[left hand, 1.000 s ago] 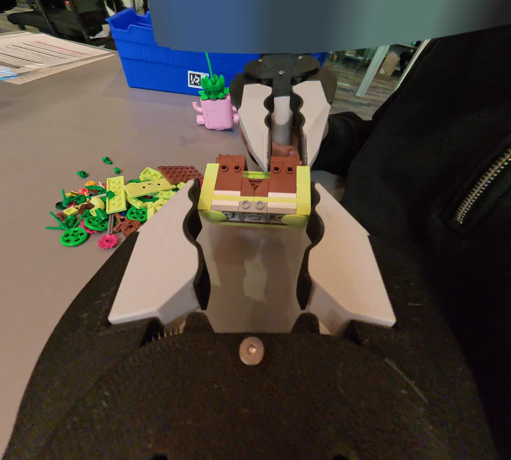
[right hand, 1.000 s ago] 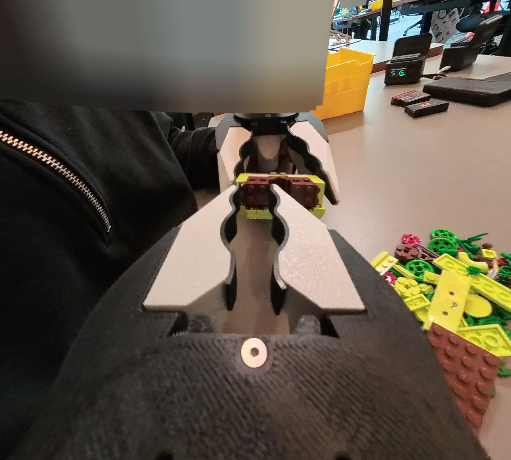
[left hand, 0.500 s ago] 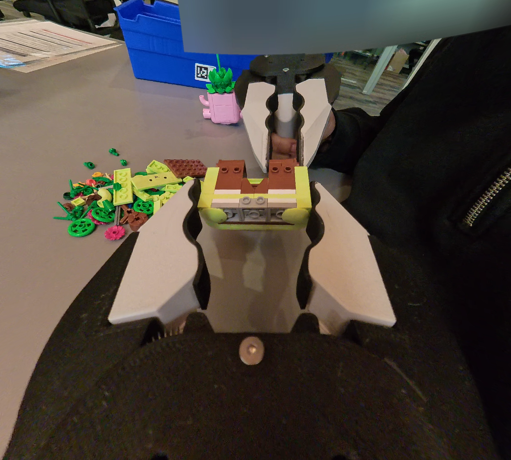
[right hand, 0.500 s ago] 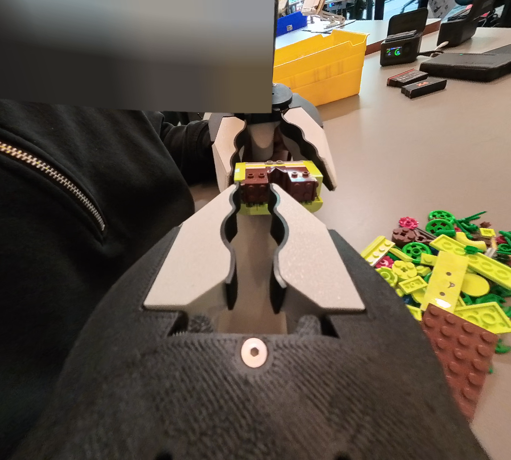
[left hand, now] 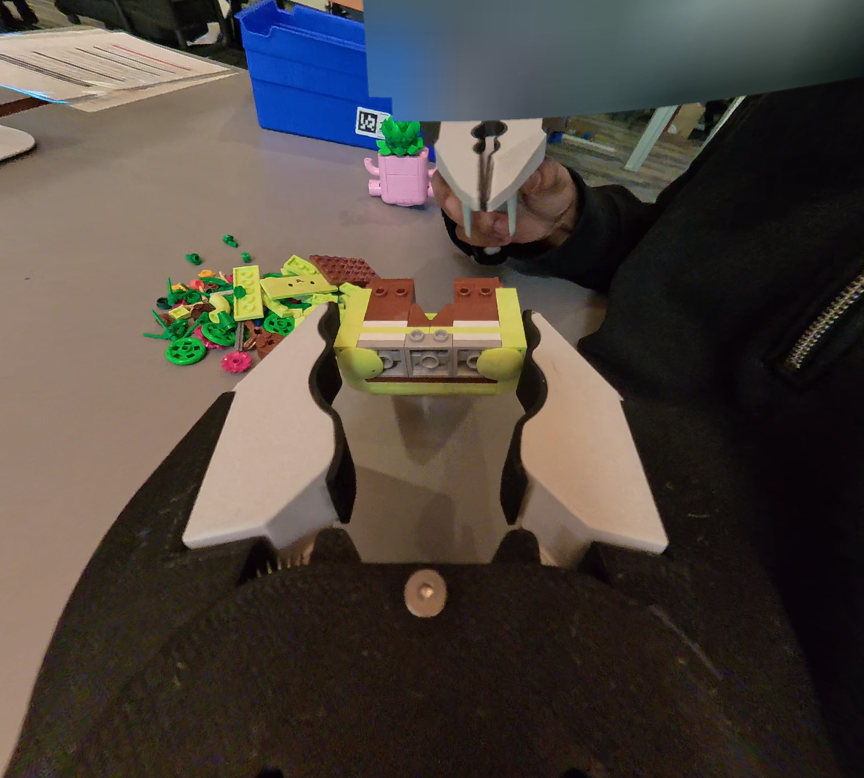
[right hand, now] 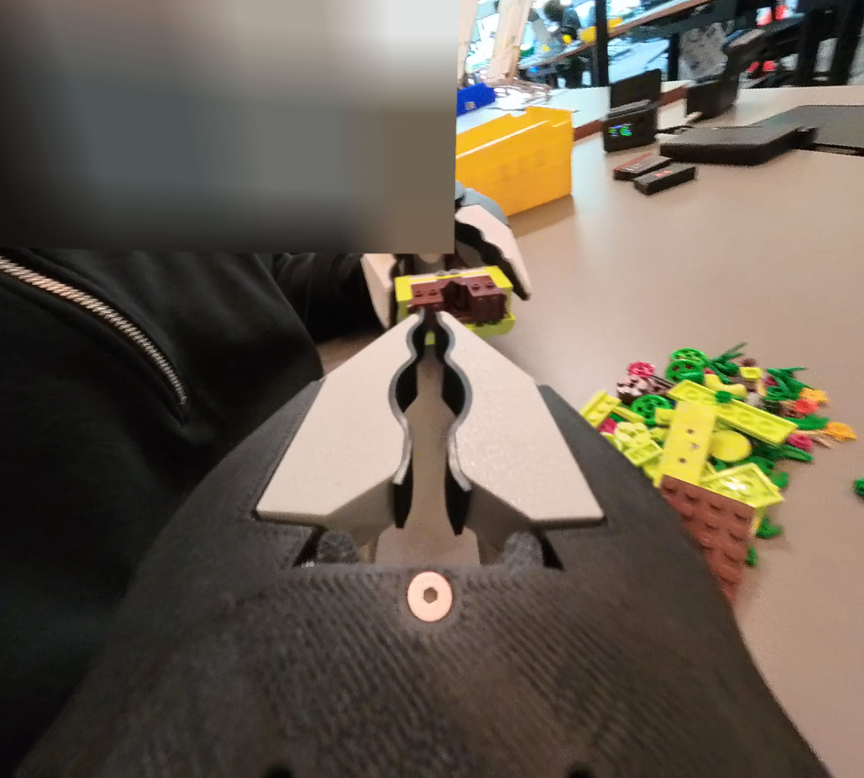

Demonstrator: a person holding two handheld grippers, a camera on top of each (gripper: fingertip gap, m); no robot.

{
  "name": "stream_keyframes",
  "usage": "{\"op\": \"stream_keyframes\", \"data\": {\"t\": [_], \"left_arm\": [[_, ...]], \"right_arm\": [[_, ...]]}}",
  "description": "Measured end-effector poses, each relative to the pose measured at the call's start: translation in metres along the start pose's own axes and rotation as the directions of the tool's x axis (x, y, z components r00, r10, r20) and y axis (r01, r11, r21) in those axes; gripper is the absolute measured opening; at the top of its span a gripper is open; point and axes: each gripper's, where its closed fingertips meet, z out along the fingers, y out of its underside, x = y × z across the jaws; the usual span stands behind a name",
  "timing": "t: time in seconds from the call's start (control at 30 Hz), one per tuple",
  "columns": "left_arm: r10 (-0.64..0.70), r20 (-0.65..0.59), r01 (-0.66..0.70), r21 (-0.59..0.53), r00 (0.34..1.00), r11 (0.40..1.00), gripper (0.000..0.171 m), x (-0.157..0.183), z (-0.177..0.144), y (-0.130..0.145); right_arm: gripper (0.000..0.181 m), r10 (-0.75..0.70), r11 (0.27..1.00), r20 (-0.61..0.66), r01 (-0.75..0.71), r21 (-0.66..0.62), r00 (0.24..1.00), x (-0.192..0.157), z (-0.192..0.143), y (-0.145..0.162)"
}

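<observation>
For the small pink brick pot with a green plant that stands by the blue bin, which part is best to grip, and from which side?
Probably the pink pot's square body, below the green plant, with one finger on each flat side wall. Come in level from the open table in front: the blue bin stands close behind it, and the leafy top looks too fragile to grip.

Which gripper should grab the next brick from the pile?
Probably the right gripper: it looks shut and empty, while the left gripper is clamped on the brick model. The brick pile lies nearby.
</observation>
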Motion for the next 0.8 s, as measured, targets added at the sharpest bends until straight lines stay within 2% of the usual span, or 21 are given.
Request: {"op": "stream_keyframes", "data": {"t": [0.2, 0.37, 0.57, 0.7, 0.8], "left_arm": [[0.228, 0.149, -0.202, -0.169, 0.962, 0.965, 0.075, -0.009, 0.015, 0.017], [0.335, 0.179, -0.285, -0.255, 0.925, 0.924, 0.075, -0.013, 0.015, 0.027], [0.277, 0.096, -0.255, -0.194, 0.956, 0.947, 0.075, 0.003, 0.016, 0.023], [0.199, 0.025, -0.196, -0.106, 0.980, 0.975, 0.075, 0.017, 0.017, 0.013], [0.194, 0.020, -0.191, -0.085, 0.981, 0.978, 0.075, 0.018, 0.017, 0.009]], "right_arm": [[0.015, -0.057, 0.996, -0.113, 0.050, -0.068, 0.992, 0.015, 0.008, 0.012], [0.023, -0.039, 0.995, -0.166, 0.024, -0.094, 0.985, 0.027, 0.008, 0.018], [0.025, -0.133, 0.980, -0.165, 0.105, -0.166, 0.977, 0.025, 0.015, 0.029], [0.025, -0.182, 0.973, -0.121, 0.160, -0.168, 0.976, 0.015, 0.020, 0.029], [0.022, -0.180, 0.974, -0.121, 0.160, -0.163, 0.976, 0.014, 0.021, 0.029]]}}
